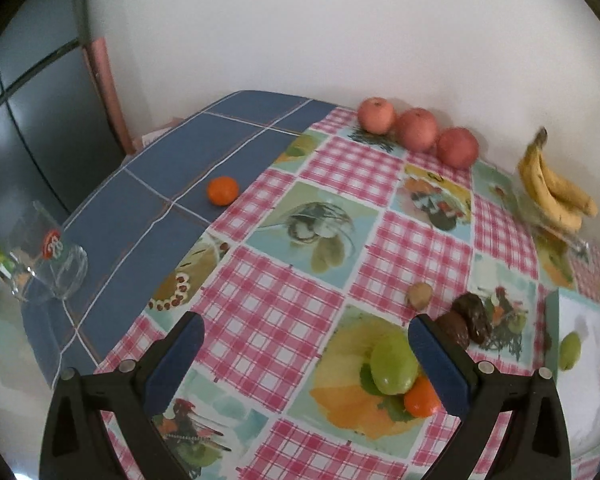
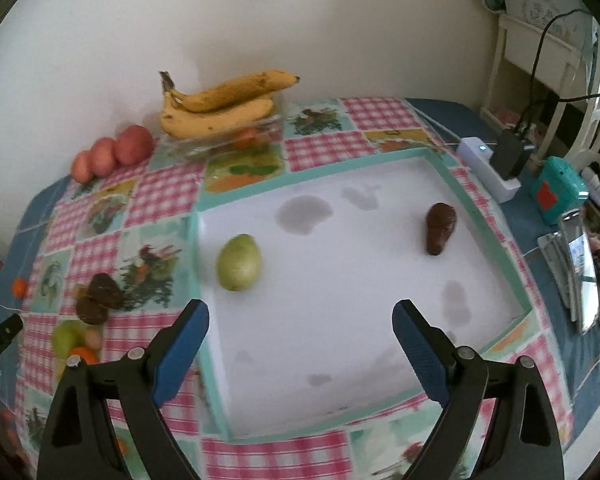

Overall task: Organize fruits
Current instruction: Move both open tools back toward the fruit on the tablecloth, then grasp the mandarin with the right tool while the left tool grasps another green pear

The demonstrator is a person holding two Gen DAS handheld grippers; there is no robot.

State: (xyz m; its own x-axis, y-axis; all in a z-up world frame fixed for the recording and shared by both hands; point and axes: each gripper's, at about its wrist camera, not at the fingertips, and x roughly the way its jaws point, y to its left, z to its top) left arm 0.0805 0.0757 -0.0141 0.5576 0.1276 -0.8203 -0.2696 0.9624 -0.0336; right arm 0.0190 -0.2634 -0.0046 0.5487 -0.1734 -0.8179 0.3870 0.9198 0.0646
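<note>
My left gripper [image 1: 306,338] is open and empty above the checked tablecloth. A green pear [image 1: 393,365] and a small orange [image 1: 421,399] lie just inside its right finger. Two dark brown fruits [image 1: 466,320] and a small tan fruit [image 1: 420,295] lie beyond. Three red apples [image 1: 418,129] and a banana bunch [image 1: 552,188] sit by the wall; a lone orange [image 1: 222,190] lies far left. My right gripper [image 2: 300,322] is open and empty over a white tray [image 2: 480,216] holding a green pear [image 2: 239,263] and a dark brown fruit [image 2: 440,227].
An overturned glass [image 1: 50,256] lies at the table's left edge. A white power strip [image 2: 486,168], a teal box [image 2: 556,190] and a phone [image 2: 580,268] sit right of the tray. The bananas [image 2: 224,104] rest on a clear dish [image 2: 204,146].
</note>
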